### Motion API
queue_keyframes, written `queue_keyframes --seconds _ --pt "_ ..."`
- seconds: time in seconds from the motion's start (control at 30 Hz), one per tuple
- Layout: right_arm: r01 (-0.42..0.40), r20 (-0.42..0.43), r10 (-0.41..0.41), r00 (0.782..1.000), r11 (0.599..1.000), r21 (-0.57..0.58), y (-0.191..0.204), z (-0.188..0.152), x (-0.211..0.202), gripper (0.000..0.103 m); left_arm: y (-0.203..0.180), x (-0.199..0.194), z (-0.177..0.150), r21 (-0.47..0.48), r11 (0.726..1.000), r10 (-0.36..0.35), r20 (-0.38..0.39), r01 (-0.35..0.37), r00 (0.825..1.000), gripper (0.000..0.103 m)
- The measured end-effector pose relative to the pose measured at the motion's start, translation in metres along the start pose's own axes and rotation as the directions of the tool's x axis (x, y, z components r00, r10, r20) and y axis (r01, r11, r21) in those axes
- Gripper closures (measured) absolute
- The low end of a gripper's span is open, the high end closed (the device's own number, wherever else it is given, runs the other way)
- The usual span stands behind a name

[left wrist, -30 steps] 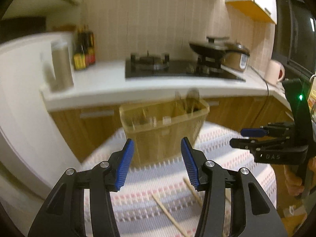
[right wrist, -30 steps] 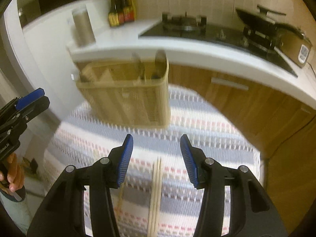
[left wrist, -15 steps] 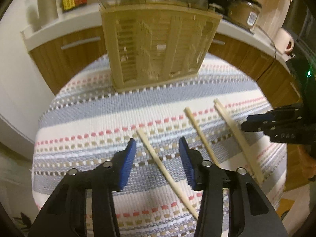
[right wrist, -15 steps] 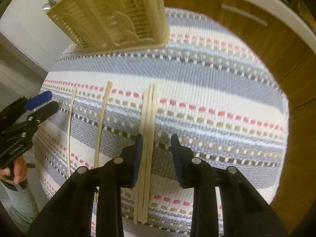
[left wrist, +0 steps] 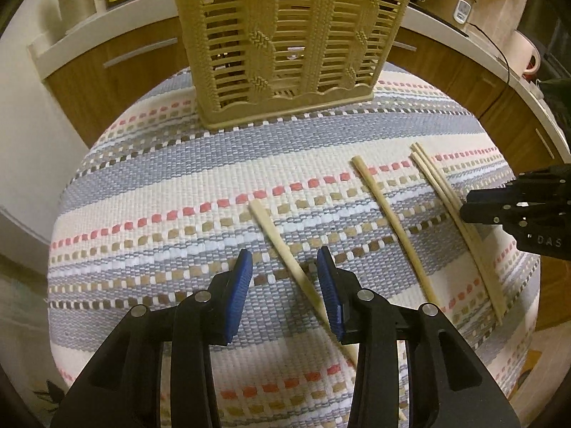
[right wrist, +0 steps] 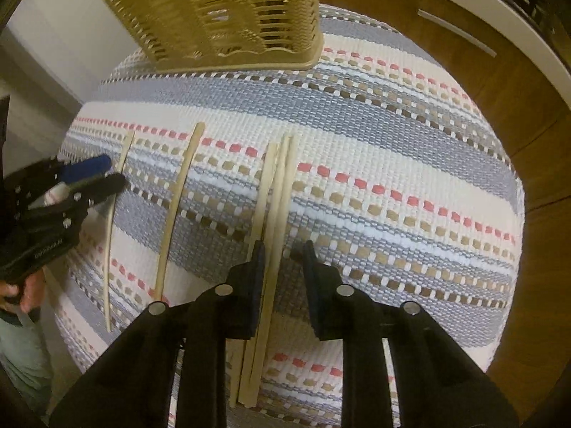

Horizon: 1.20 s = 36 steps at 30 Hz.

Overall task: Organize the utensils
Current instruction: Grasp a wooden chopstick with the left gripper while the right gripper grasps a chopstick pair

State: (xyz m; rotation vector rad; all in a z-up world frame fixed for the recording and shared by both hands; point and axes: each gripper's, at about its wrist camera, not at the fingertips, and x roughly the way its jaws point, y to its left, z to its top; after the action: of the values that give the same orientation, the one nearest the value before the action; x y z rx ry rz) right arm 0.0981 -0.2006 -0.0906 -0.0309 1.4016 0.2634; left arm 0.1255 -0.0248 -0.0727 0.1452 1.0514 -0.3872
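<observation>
the left tongs [left wrist: 284, 267] point steeply down at the desk [left wrist: 150, 192] with their blue pads narrowed to a moderate gap. 1 loose chopstick [left wrist: 274, 235] runs diagonally between the pads but neither pad presses on it. the right tongs [right wrist: 283, 249] are closing over a bundle of chopsticks [right wrist: 276, 192], about 3 lying side by side; the sticks sit in the narrowing gap, nearer the left pad, and no firm pinch shows yet. another single chopstick [left wrist: 385, 207] lies between the 2 targets. behind them all, a tan slotted utensil basket [left wrist: 285, 35] stands upright on the striped woven cloth [left wrist: 178, 164]. the chopsticks look light, stiff, thin and smooth, so they will likely roll or slide out of a loose pinch. a hold near the middle of their length should keep them balanced, and the bundle may splay unless squeezed squarely across all its sticks.
</observation>
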Motion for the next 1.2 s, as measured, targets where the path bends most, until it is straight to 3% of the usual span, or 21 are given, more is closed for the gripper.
queue_keyframes --seconds 0.4,0.47,0.57,0.77,0.87,0.97,1.03,1.2 --pt "0.009 -0.001 -0.009 1.0 1.0 0.027 -0.009 -0.007 -0.005 0.098 -0.007 0.003 0.001 0.04 0.999 0.018 -0.005 -0.018 1.0 0.067" --pt "-0.012 -0.014 0.013 1.0 0.999 0.044 -0.015 -0.006 -0.004 0.098 -0.007 0.003 0.002 0.04 0.999 0.015 -0.012 -0.015 1.0 0.067" --pt "-0.126 -0.045 0.131 0.99 0.986 0.111 -0.026 0.0 0.0 0.097 -0.002 0.004 0.004 0.013 1.0 -0.009 -0.03 0.01 1.0 0.067" --pt "-0.096 -0.079 0.103 0.992 0.991 0.088 -0.025 0.009 0.002 0.093 0.0 0.008 0.013 -0.008 1.0 -0.006 -0.104 0.005 0.995 0.066" --pt "-0.077 -0.113 0.085 0.99 0.994 0.071 -0.014 0.014 0.008 0.093 -0.016 0.014 0.021 0.061 0.997 0.059 -0.151 -0.05 0.987 0.068" --pt "-0.062 -0.136 0.069 0.988 0.996 0.061 -0.004 0.022 0.013 0.093 -0.031 0.016 0.023 0.142 0.988 0.085 -0.168 -0.061 0.982 0.085" --pt "-0.054 -0.146 0.061 0.987 0.997 0.051 0.002 0.026 0.017 0.093 -0.041 0.016 0.023 0.202 0.977 0.106 -0.161 -0.072 0.981 0.09" --pt "-0.064 -0.168 0.07 0.983 0.997 0.04 0.003 0.03 0.02 0.093 -0.043 0.015 0.02 0.267 0.963 0.075 -0.159 -0.031 0.984 0.093"
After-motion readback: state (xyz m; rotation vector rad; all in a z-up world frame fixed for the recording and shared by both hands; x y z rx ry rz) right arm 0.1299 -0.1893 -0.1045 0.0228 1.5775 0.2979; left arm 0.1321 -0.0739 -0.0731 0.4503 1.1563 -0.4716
